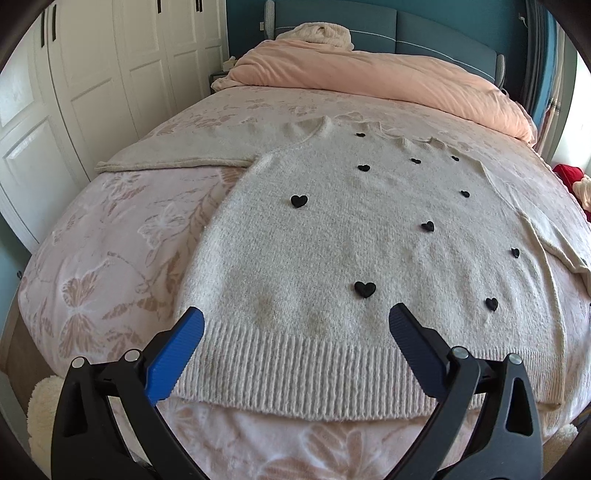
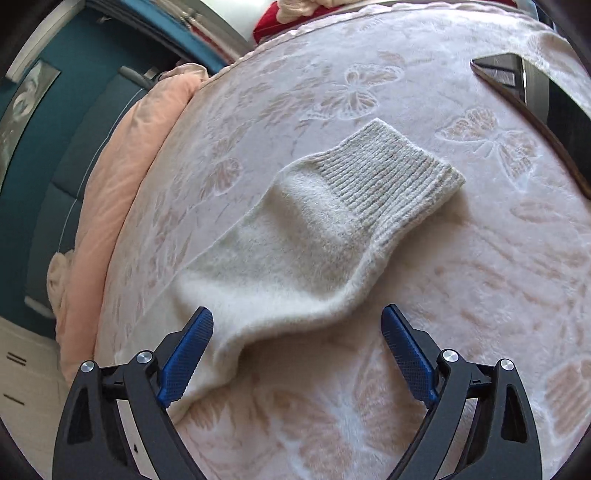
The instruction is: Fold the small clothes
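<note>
Here the sweater (image 1: 332,240) lies flat on the bed (image 1: 110,258), front up, its hem (image 1: 295,373) nearest the left wrist camera and its neck toward the pink duvet (image 1: 388,77) bunched at the far end. Black hearts (image 1: 365,288) dot the knit. One sleeve (image 1: 177,155) stretches out to the left across the butterfly-patterned cover; the other runs off the right edge of this view, so its end is cut off there. The left gripper (image 1: 295,325) hovers over the hem with its jaws spread wide and nothing between them; whether its blue pads (image 1: 177,354) touch the knit is hard to judge, since the fisheye flattens height.

In the right wrist view, the other sleeve (image 2: 295,251) lies on the cover with its ribbed cuff (image 2: 391,177) pointing away. The sleeve's near end passes under the lower left finger (image 2: 186,358) and out of sight, so where it joins the body is hidden. The right gripper (image 2: 297,339) also has its jaws wide apart, holding nothing, with the sleeve's lower edge between them.

A dark flat thing (image 2: 535,99) at the upper right is cut by the frame edge; it may be a phone or tablet. Something red (image 2: 269,18) sits beyond the bed, mostly cropped.
</note>
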Demonstrator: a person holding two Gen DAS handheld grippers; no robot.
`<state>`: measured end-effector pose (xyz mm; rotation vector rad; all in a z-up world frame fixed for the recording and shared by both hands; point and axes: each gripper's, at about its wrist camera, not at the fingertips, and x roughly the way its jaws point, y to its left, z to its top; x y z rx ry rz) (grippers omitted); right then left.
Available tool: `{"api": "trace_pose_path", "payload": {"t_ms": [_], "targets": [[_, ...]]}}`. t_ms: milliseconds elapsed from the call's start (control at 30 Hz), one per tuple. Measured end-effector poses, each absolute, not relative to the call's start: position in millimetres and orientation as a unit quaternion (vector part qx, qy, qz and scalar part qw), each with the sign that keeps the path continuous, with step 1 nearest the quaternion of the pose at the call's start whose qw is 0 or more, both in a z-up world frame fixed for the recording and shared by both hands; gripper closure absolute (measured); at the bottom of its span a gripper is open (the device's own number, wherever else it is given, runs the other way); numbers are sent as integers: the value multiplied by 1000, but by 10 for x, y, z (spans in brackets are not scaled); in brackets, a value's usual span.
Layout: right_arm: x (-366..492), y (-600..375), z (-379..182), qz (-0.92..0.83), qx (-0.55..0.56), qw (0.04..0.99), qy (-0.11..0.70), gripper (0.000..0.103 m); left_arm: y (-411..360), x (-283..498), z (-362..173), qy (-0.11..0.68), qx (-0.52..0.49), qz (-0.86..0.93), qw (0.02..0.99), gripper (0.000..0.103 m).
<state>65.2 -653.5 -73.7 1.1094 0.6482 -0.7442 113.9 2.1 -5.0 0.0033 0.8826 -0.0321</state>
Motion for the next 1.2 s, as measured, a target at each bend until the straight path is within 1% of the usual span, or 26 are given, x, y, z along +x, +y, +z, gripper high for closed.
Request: {"api": "trace_pose_path", "payload": {"t_ms": [33, 67, 100, 133, 167, 200, 267, 333, 433, 500, 567, 600, 633, 700, 733, 767, 833, 867, 900, 1000, 1067, 1200], "targets": [[683, -6568, -751, -343, 511, 734, 286, 12, 12, 1165, -72, 429, -1, -14, 903, 5], [723, -6583, -732, -343, 513, 737, 274, 18, 6, 1190, -96, 431, -1, -14, 902, 5], [803, -6628, -714, -335, 519, 739, 268, 26, -6, 1215, -124, 435, 0, -14, 900, 5], [886, -6646, -694, -316, 531, 742, 262, 51, -8, 1232, -141, 437, 1, -15, 900, 5], [977, -6643, -664, -289, 544, 746, 253, 87, -10, 1245, -154, 437, 1, -17, 899, 5], [1072, -6631, -590, -270, 551, 750, 247, 92, -8, 1254, -162, 437, 1, -18, 899, 5], [1349, -6438, -266, -239, 528, 784, 225, 92, 9, 1274, -164, 438, -2, -22, 899, 5], [1726, -6085, 162, -175, 481, 831, 217, 92, 44, 1292, -145, 435, -8, -22, 900, 5], [2333, -5169, 752, -41, 398, 887, 230, 92, 112, 1319, -95, 429, -23, -22, 903, 5], [2671, -4415, 918, 45, 351, 900, 256, 90, 163, 1340, -60, 424, -34, -22, 905, 5], [2950, -3657, 839, 109, 306, 897, 299, 88, 207, 1368, -26, 420, -40, -20, 906, 5], [3067, -3307, 725, 131, 279, 895, 323, 84, 233, 1379, -9, 418, -43, -20, 907, 5], [3129, -3013, 584, 143, 258, 891, 346, 82, 256, 1397, 7, 418, -46, -21, 907, 5], [3201, -2605, 283, 151, 230, 877, 393, 76, 306, 1457, 53, 418, -52, -26, 907, 5], [3167, -2507, 163, 152, 228, 872, 406, 76, 329, 1492, 80, 417, -57, -31, 907, 5], [3099, -2488, 76, 150, 234, 869, 409, 76, 351, 1539, 109, 415, -60, -35, 907, 5], [2902, -2629, -33, 135, 255, 866, 409, 67, 378, 1676, 146, 414, -72, -51, 906, 5], [2771, -2763, -68, 117, 265, 867, 407, 60, 382, 1782, 150, 418, -80, -59, 903, 5], [2662, -2913, -124, 98, 273, 868, 403, 58, 375, 1889, 142, 422, -90, -68, 900, 5], [2299, -3363, -228, 30, 276, 870, 407, 53, 240, 2271, 81, 438, -122, -91, 886, 5], [2148, -3611, -293, 0, 274, 869, 411, 53, 27, 2503, 53, 445, -133, -106, 879, 5], [2126, -3823, -264, -23, 276, 872, 404, 52, -674, 2839, 35, 449, -107, -139, 876, 5]]}}
